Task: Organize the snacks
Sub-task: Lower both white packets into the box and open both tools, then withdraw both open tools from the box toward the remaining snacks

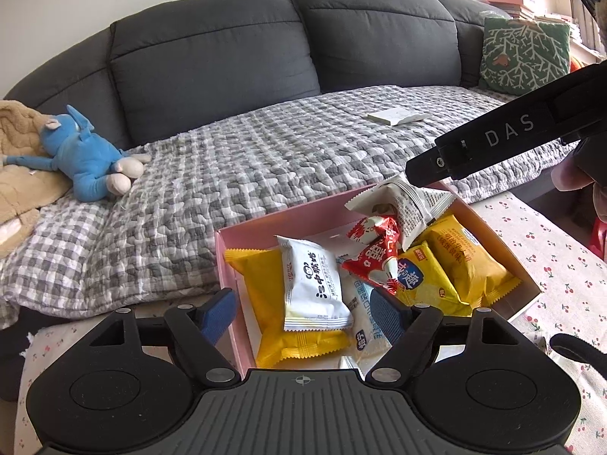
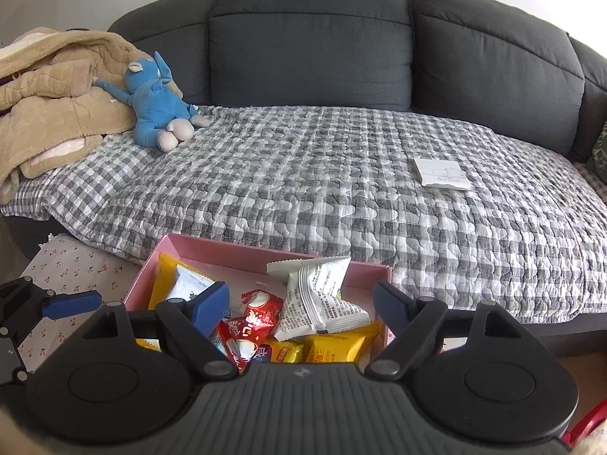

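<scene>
Left gripper (image 1: 303, 313) and right gripper (image 2: 301, 305) are seen with jaws spread wide, nothing held. Snack packets (image 1: 315, 284) are contained within the pink box (image 1: 227, 261) on the cherry-print table (image 1: 561, 265). Beyond its far edge, the checked sofa cover (image 2: 303, 174) is largely unobstructed

A dark grey sofa (image 2: 311, 34) fills the upper half of both views. A grey-and-white checked quilt (image 2: 303, 174) covers its seat. A blue stuffed toy (image 2: 155, 102) lies at ten o'clock in the right wrist view, leaning against a tan fleece blanket (image 2: 57, 98) bunched at nine o'clock. A white booklet (image 2: 442, 172) lies flat on the quilt at three o'clock. In the left wrist view a green cushion (image 1: 525, 55) with a white branch pattern stands at two o'clock. A cherry-print tablecloth (image 1: 561, 265) spreads at four o'clock.
</scene>
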{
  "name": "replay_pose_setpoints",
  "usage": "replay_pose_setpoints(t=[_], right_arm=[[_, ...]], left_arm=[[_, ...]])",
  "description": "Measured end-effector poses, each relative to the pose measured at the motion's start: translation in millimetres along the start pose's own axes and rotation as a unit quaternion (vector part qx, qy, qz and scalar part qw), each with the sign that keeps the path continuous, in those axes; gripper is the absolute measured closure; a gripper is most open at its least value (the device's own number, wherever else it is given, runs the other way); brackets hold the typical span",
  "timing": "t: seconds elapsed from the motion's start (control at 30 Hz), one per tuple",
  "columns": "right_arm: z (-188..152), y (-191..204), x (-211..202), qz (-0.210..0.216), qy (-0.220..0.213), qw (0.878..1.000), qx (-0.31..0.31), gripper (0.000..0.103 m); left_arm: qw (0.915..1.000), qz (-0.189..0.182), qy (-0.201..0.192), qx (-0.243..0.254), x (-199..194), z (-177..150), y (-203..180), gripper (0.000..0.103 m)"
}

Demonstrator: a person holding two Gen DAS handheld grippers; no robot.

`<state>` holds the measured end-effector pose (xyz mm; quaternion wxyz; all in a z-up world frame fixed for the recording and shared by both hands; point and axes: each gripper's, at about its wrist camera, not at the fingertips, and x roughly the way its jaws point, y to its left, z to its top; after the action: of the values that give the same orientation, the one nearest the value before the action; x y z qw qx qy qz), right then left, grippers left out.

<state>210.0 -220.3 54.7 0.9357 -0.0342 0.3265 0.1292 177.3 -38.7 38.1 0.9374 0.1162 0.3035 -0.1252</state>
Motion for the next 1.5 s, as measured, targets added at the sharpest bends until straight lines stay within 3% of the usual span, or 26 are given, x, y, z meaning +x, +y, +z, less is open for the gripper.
replay_pose_setpoints(t=[0.73,1.5], right_arm=[[-29,23,-72,-0.015,-0.015,1.000,-0.016,0.003],[-97,46,-101,-0.005,-0.010,1.000,-0.029,0.000]], left_arm=[[0.9999,0.000,0.011,-0.005,-72,-27,5,0.010],[0.9994,0.009,0.031,-0.011,-112,-86,15,0.007]])
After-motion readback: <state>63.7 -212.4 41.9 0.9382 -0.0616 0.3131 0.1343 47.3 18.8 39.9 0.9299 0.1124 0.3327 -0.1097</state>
